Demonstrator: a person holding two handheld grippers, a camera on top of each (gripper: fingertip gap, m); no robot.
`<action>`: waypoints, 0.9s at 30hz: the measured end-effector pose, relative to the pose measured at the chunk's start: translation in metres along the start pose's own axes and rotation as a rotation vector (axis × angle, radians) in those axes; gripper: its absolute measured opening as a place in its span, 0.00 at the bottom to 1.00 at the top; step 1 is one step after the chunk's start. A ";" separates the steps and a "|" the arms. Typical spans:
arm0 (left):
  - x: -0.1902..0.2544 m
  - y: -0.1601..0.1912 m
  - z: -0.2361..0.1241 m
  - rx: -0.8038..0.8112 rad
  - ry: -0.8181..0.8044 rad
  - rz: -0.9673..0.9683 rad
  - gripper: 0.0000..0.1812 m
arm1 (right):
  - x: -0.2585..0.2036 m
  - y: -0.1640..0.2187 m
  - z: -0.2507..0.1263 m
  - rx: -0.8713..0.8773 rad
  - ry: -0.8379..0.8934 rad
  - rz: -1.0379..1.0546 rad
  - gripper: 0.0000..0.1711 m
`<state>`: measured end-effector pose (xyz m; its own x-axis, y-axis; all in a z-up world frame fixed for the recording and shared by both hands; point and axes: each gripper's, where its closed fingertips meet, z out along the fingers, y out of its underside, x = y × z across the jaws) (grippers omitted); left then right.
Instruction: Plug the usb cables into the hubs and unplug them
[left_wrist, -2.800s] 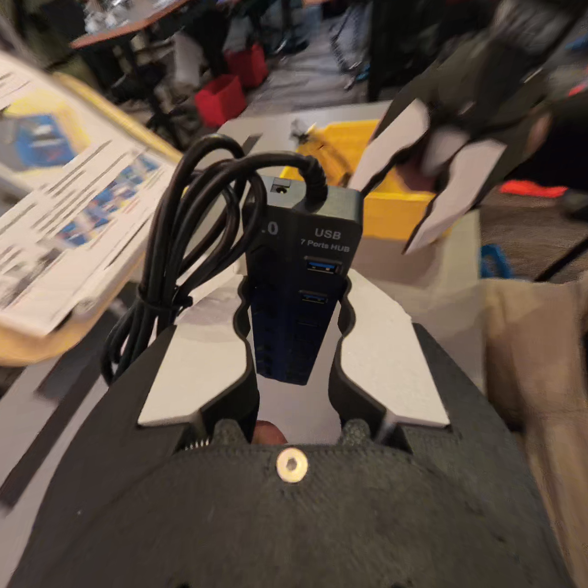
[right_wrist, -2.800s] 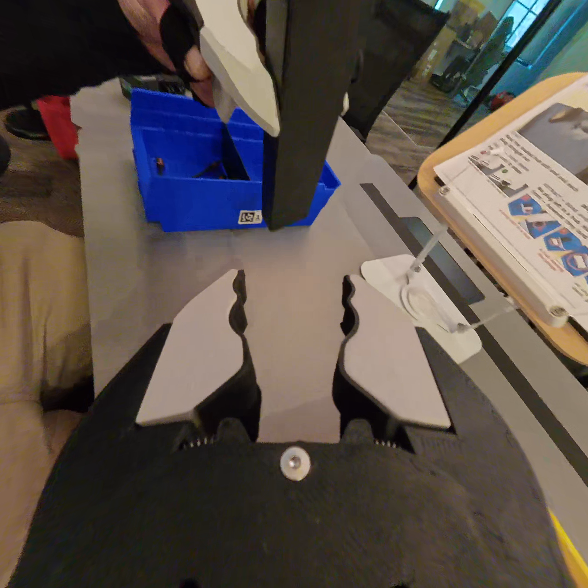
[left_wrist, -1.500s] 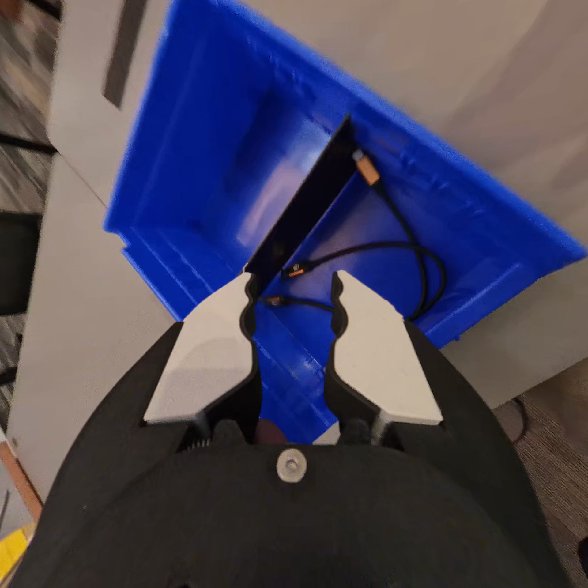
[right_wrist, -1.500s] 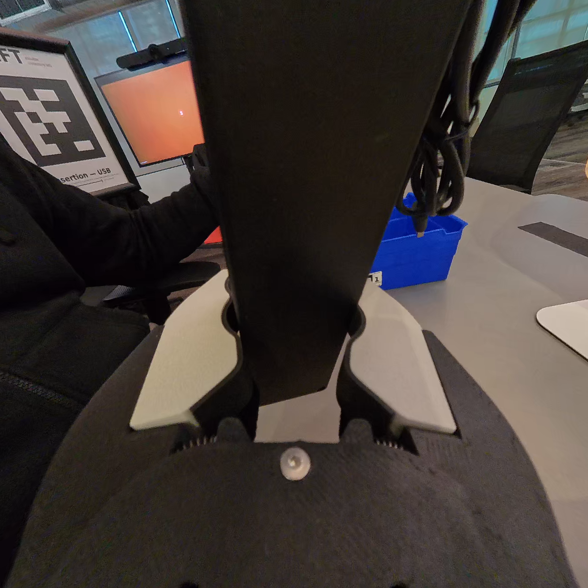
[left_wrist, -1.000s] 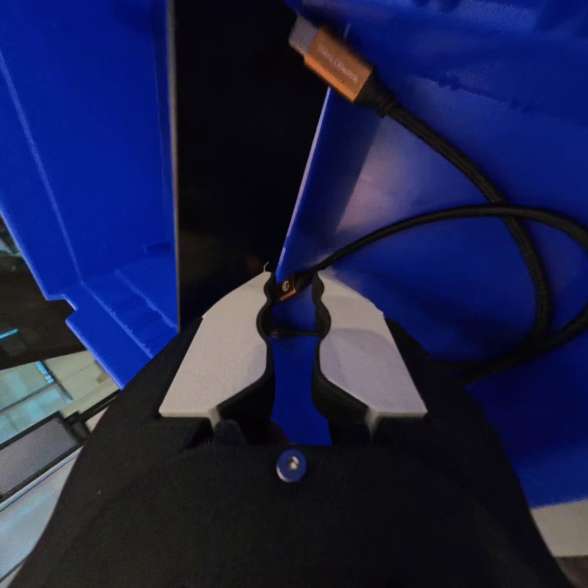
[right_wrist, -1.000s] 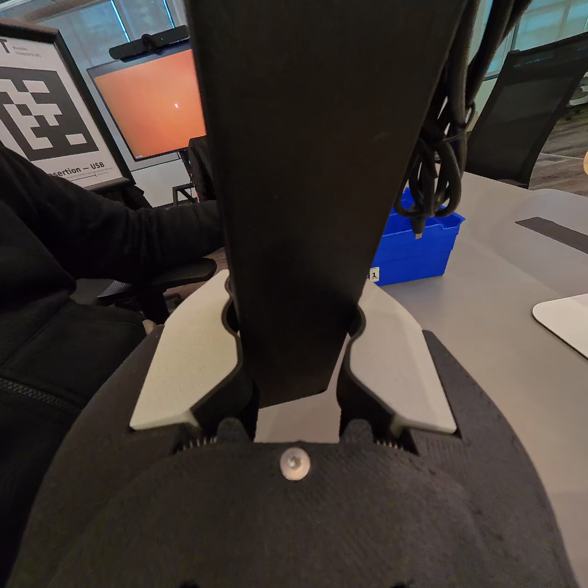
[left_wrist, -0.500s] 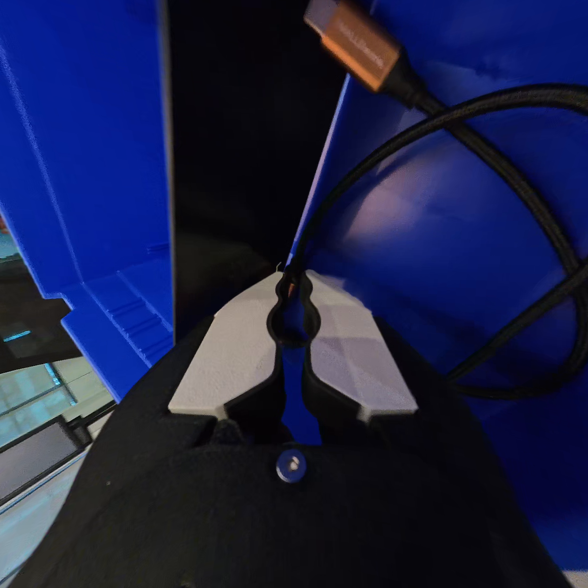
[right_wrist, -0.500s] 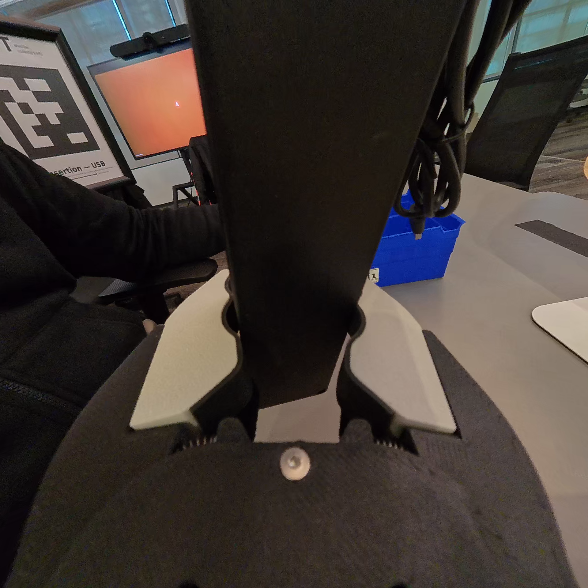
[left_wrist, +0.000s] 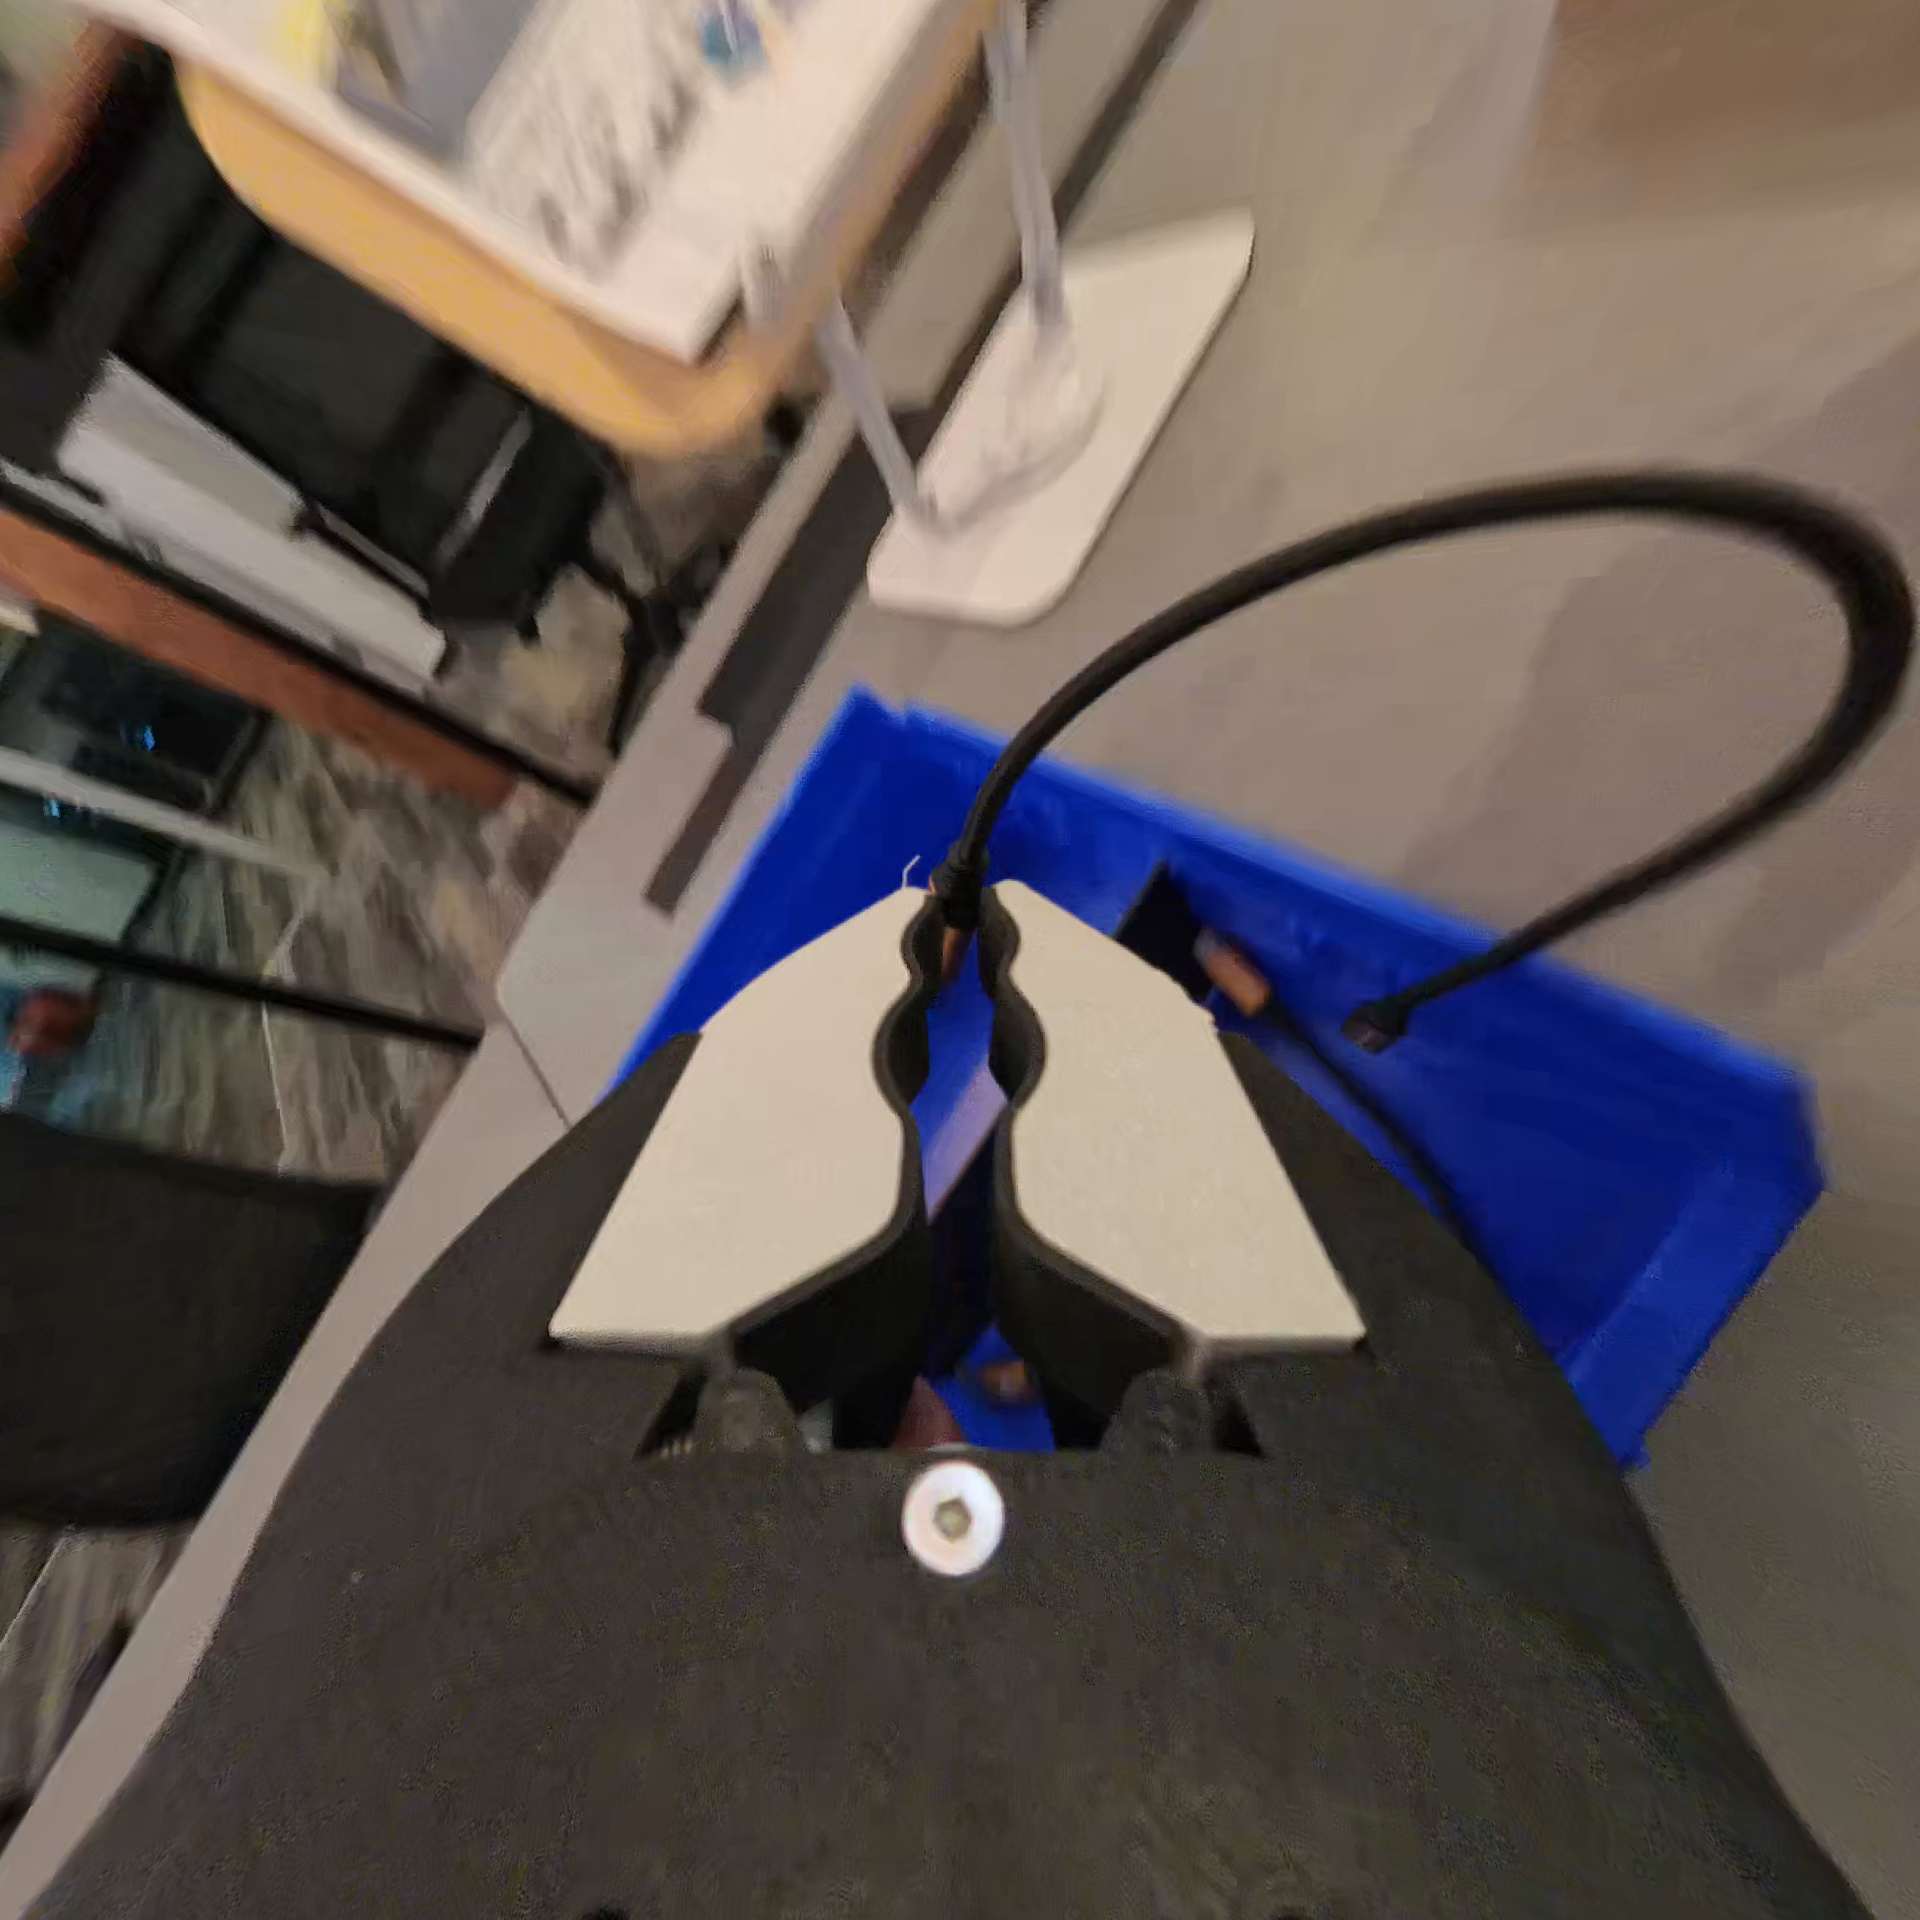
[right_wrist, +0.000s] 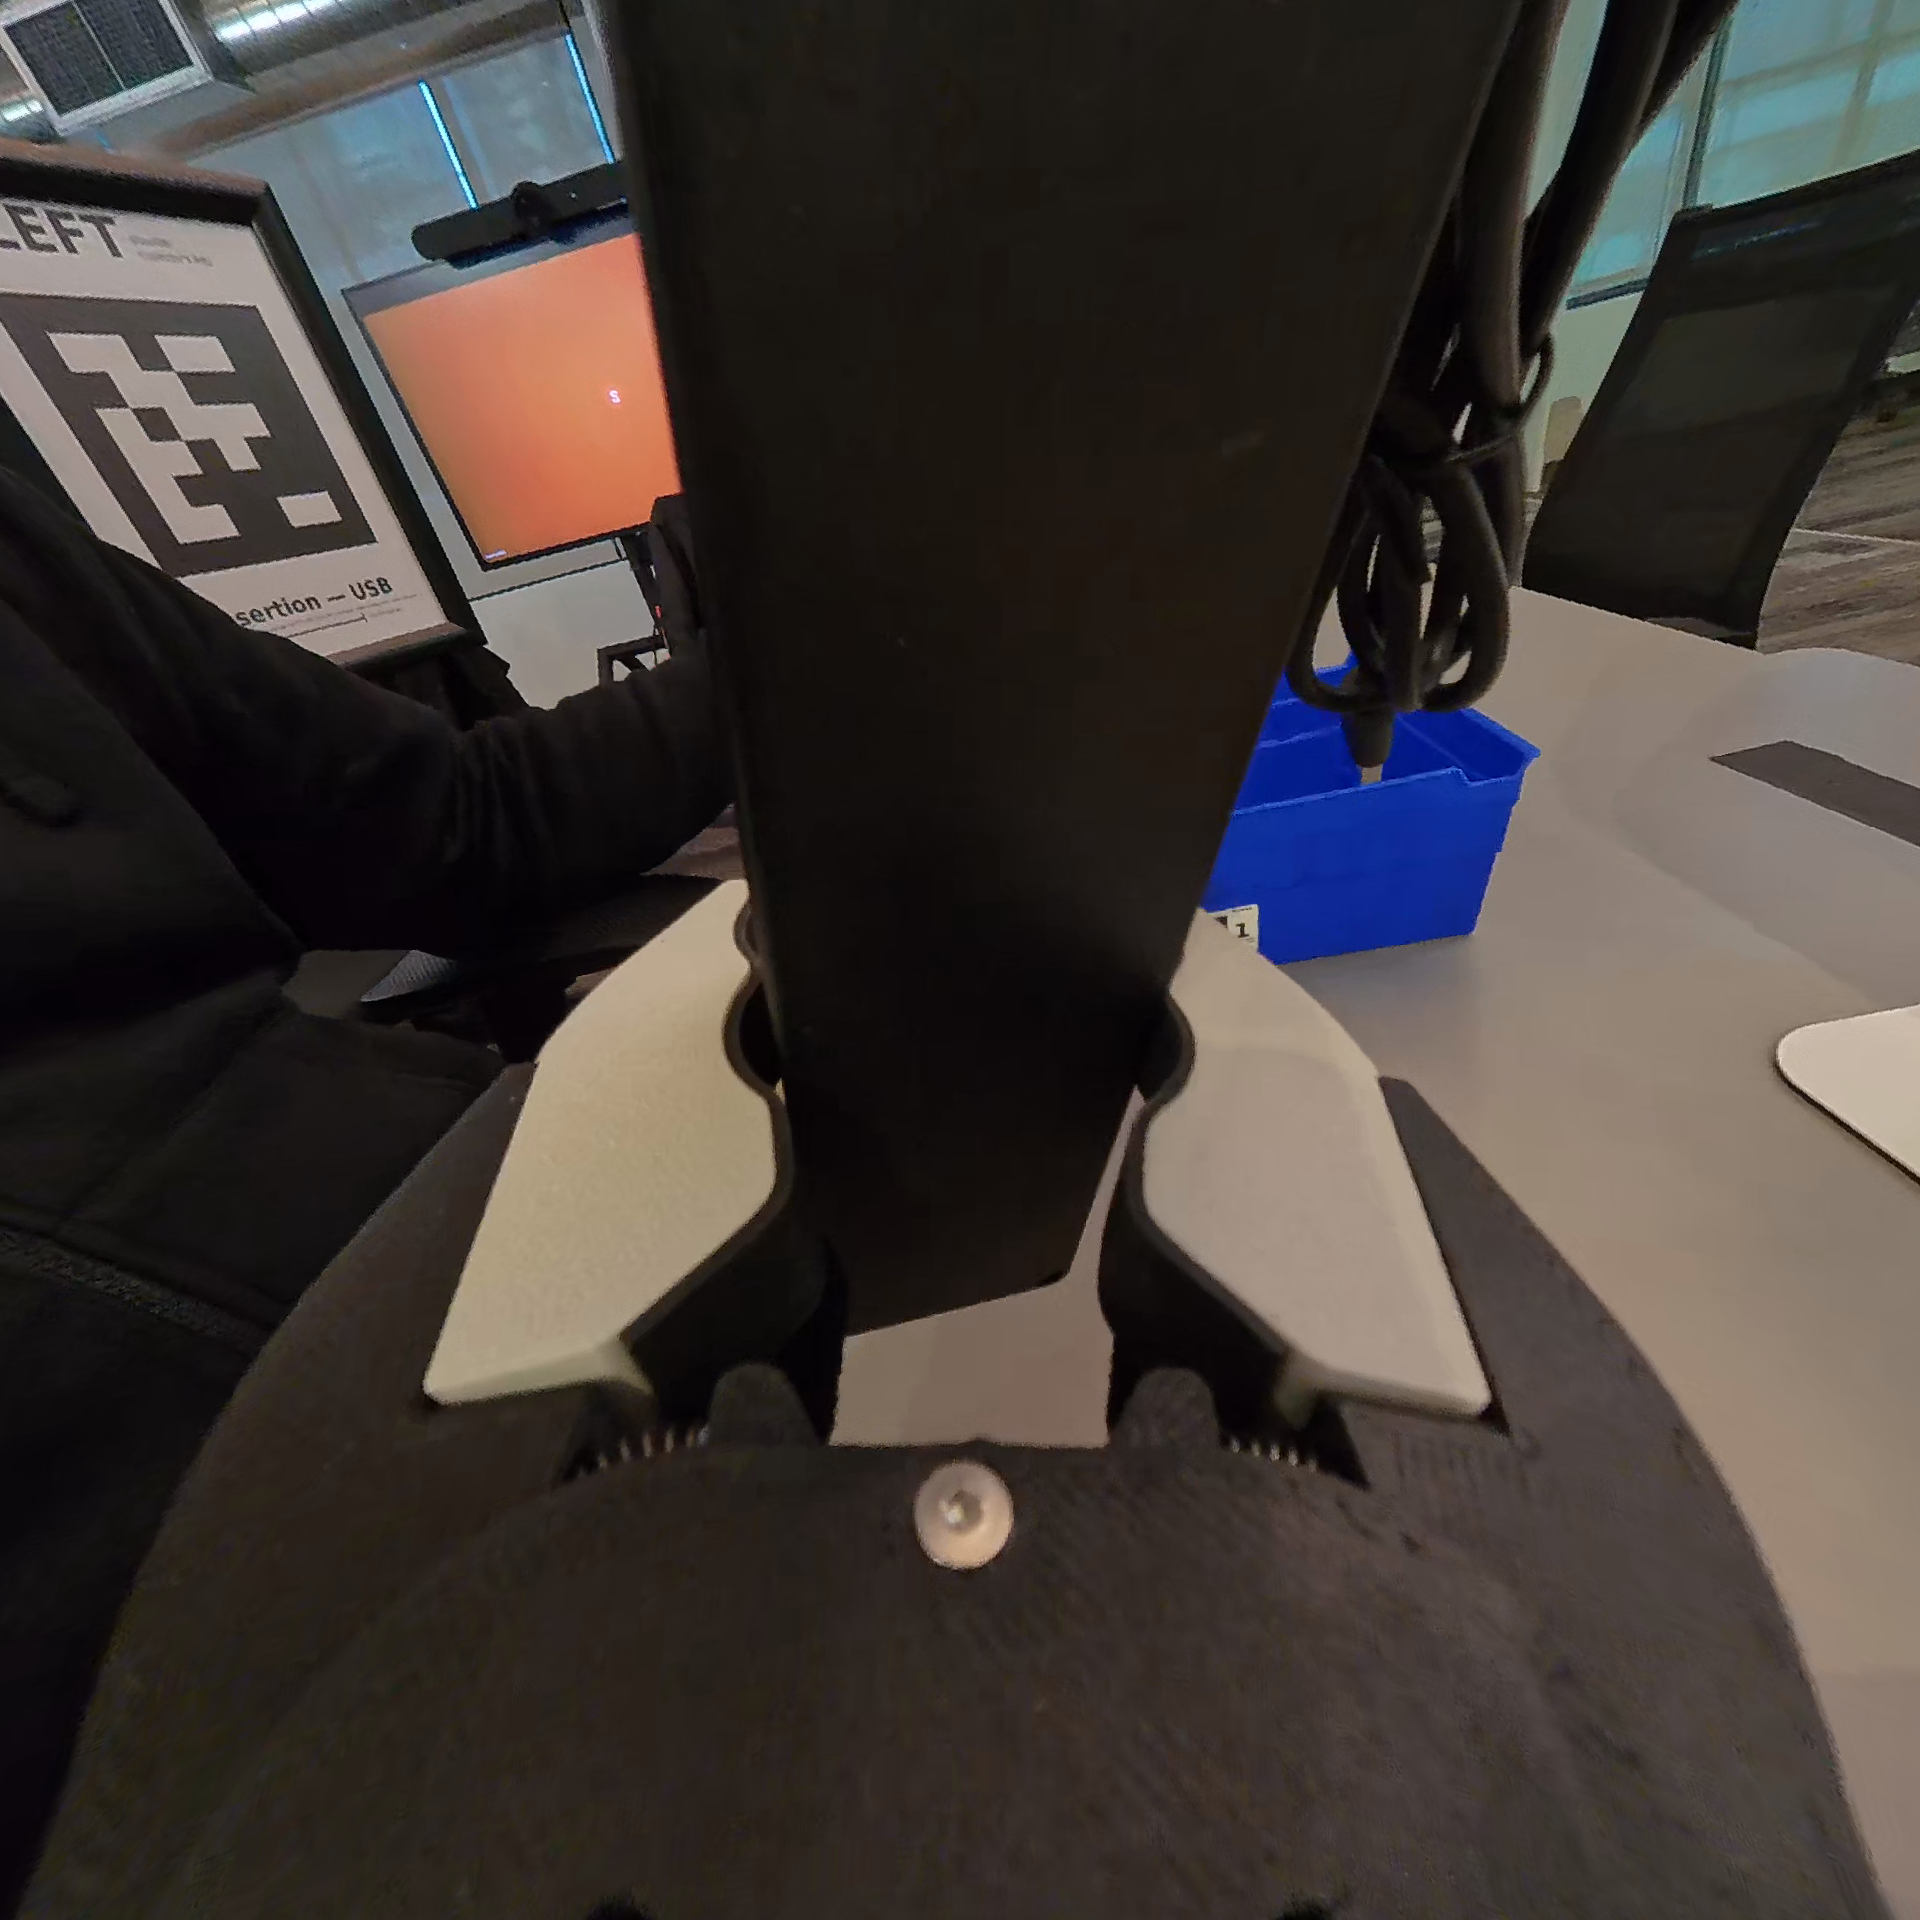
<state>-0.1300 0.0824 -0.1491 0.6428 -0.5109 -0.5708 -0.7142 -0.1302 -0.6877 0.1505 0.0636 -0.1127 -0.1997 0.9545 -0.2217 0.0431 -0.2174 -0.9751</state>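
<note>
The left claw (left_wrist: 958, 914) is up above the blue bin (left_wrist: 1621, 1132) and pinches the end of a black cable (left_wrist: 1558, 499) tight at its tips. The cable bends up in a big loop, and its other end hangs over the bin. The right claw (right_wrist: 961, 1023) squeezes a long black hub (right_wrist: 997, 582) that stands up tall and hides much of the view. The hub's bundled cord (right_wrist: 1423, 582) dangles over the bin, which sits near the far edge of the grey surface (right_wrist: 1621, 1143). A white stand base (left_wrist: 1081, 436) rests past the bin.
</note>
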 end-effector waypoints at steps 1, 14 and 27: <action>-0.001 -0.020 -0.006 0.073 -0.001 -0.005 0.04 | -0.001 -0.002 0.000 0.007 -0.006 0.001 0.39; 0.083 -0.233 -0.053 0.759 0.321 0.033 0.04 | -0.029 -0.031 0.001 0.143 -0.151 0.062 0.39; 0.156 -0.295 -0.032 0.857 0.482 0.226 0.04 | -0.037 -0.029 -0.003 0.145 -0.259 0.119 0.39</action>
<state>0.1720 0.0140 -0.0210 0.2010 -0.7616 -0.6161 -0.2442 0.5701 -0.7844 0.1599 0.0356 -0.0759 -0.4448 0.8409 -0.3082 -0.0549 -0.3691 -0.9277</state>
